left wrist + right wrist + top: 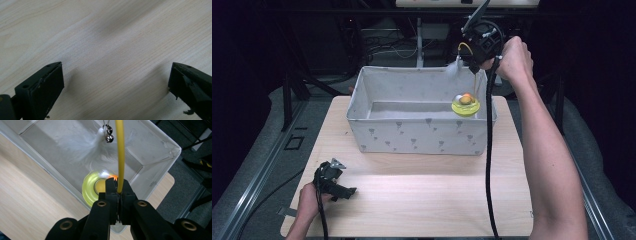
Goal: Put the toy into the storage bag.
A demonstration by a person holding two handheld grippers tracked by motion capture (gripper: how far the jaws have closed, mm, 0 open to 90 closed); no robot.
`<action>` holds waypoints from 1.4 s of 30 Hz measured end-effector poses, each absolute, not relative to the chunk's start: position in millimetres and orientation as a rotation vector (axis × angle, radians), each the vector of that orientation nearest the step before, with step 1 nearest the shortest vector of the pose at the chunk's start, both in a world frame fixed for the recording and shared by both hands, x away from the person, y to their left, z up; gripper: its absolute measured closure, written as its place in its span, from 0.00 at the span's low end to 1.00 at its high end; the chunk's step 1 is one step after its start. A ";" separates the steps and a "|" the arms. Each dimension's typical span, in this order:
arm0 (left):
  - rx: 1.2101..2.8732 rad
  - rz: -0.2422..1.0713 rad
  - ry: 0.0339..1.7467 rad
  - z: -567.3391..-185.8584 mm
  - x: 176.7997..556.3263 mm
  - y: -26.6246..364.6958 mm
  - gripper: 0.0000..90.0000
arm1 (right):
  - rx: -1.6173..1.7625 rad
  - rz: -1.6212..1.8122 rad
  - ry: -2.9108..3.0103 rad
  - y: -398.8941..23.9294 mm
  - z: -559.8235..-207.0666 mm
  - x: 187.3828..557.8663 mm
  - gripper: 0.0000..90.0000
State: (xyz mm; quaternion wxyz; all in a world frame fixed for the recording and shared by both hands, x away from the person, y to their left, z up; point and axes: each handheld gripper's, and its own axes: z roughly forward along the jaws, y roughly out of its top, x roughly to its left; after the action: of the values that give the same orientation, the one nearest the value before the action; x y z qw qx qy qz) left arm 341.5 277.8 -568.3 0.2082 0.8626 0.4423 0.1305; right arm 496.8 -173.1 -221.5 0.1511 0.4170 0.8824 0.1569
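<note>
Here the right gripper [117,188] hangs above the far right corner of the fabric bin [412,135], its jaws clamped on a thin yellow wand [121,155] whose white feather [82,147] and small bells [109,133] dangle over the bin's open inside, while a yellow-green disc toy [465,105] sits just inside the bin's right wall, close to the rim. The left gripper [343,189] rests low at the near left of the wooden table [422,200] with its jaws wide apart and nothing between them, well apart from the bin, and bare tabletop lies between the bin's front wall and the table's near edge.
</note>
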 end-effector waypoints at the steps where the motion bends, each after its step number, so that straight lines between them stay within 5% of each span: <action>1: 2.404 0.361 1.234 -568.2 341.6 277.9 0.00 | 1.203 0.449 2.536 -173.5 -223.1 497.5 0.98; 42: 2.400 0.366 1.232 -567.8 340.6 278.0 0.00 | 1.228 0.363 2.648 -190.6 -304.6 505.2 0.98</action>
State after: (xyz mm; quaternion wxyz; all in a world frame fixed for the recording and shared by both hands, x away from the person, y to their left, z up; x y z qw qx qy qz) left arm 340.6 278.0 -567.8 0.2080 0.8623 0.4426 0.1314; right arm 505.2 -190.6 -304.6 0.1001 0.4155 0.8957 0.1227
